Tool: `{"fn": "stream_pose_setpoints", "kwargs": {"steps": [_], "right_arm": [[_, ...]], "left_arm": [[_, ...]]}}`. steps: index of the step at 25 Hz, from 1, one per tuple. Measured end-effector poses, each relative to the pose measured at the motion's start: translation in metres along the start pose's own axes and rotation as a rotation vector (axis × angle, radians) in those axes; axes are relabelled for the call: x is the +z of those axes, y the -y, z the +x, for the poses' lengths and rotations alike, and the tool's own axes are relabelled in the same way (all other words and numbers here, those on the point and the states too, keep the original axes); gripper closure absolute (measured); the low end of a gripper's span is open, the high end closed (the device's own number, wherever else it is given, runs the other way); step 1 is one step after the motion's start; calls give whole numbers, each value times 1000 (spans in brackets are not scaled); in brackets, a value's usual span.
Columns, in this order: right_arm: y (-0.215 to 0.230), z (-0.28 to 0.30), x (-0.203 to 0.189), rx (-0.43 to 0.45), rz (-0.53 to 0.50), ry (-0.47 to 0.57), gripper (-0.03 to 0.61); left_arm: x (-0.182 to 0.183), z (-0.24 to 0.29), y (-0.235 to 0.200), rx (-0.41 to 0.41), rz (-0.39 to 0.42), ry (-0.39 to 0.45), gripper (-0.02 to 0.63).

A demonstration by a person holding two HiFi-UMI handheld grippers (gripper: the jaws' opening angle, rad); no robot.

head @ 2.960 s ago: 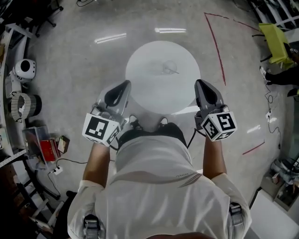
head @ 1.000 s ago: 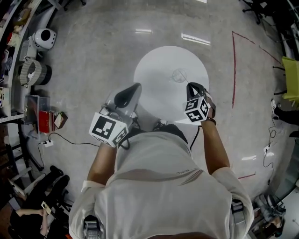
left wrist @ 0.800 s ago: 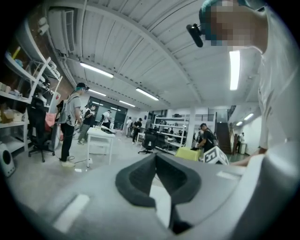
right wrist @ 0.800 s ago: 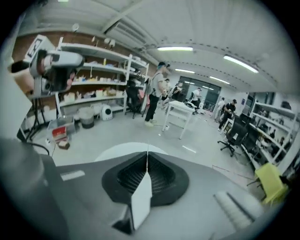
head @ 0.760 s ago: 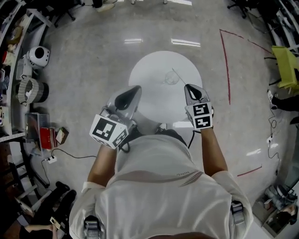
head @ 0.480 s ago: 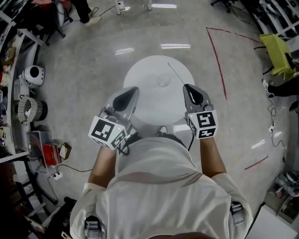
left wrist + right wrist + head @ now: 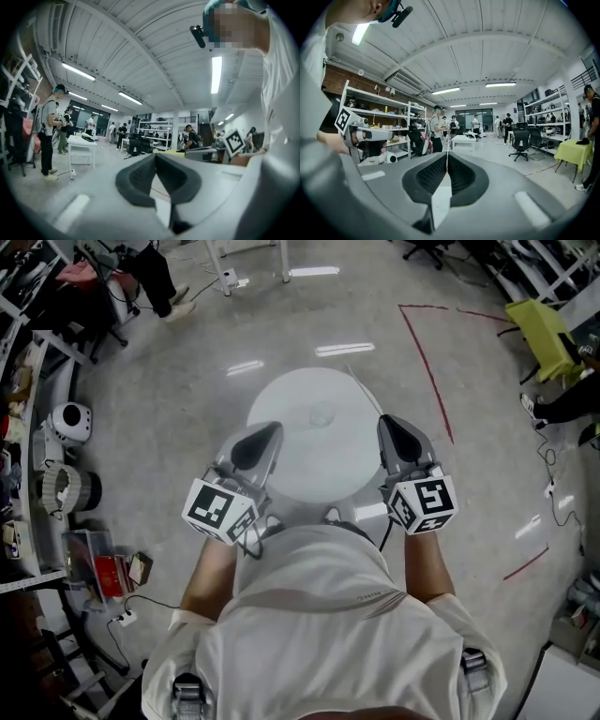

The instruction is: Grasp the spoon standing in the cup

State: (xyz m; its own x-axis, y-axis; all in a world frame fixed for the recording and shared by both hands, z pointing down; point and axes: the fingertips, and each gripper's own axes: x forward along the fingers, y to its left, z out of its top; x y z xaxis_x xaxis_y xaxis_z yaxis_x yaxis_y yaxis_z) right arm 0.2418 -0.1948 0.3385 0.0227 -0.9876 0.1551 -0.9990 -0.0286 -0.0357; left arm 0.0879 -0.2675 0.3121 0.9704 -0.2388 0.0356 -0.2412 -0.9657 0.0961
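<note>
so the spoon (image 7: 447, 149) isn't standing in the cup (image 7: 322, 413) here, as far as I can tell; the right gripper view shows a thin pale sliver pinched between the closed jaws of the right gripper (image 7: 447, 161) and poking just past their tips, and I read that as the spoon's handle seen edge-on; in the head view a faint thin line runs forward from those jaws over the far right edge of the round white tabletop (image 7: 291, 465), apart from the cup; the cup is clear glass, sits upright near the middle of the tabletop and looks empty, though it's small and see-through so I wouldn't swear to it; the grasp itself looks done to me; the left gripper (image 7: 155, 160) has its jaws together on nothing and hangs over the near left edge of the tabletop, well apart from the cup; what could go wrong from here: the hold is right at the jaw tips on a very thin handle, so the spoon could pivot or slide out if the wrist tips or jerks, since most of its length sticks out in front like a lever; if it drops it hits the tabletop or goes over the edge onto the floor (image 7: 187, 381); a swing to the left could also clip the cup, and a light glass like that would probably tip easily
</note>
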Motion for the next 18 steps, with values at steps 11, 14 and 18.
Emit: {"fn": "stream_pose_setpoints", "kwargs": {"steps": [11,14,18], "right_arm": [[-13,8,6,17,-45,6,566],[-15,10,8,20,-41,4,566],[-15,11,8,21,-36,6,566]], "left_arm": [[2,-1,-1,-11,4,0,612],[4,-3,-4,-12,6,2,612],[2,-5,-6,-9,4,1,612]]}}
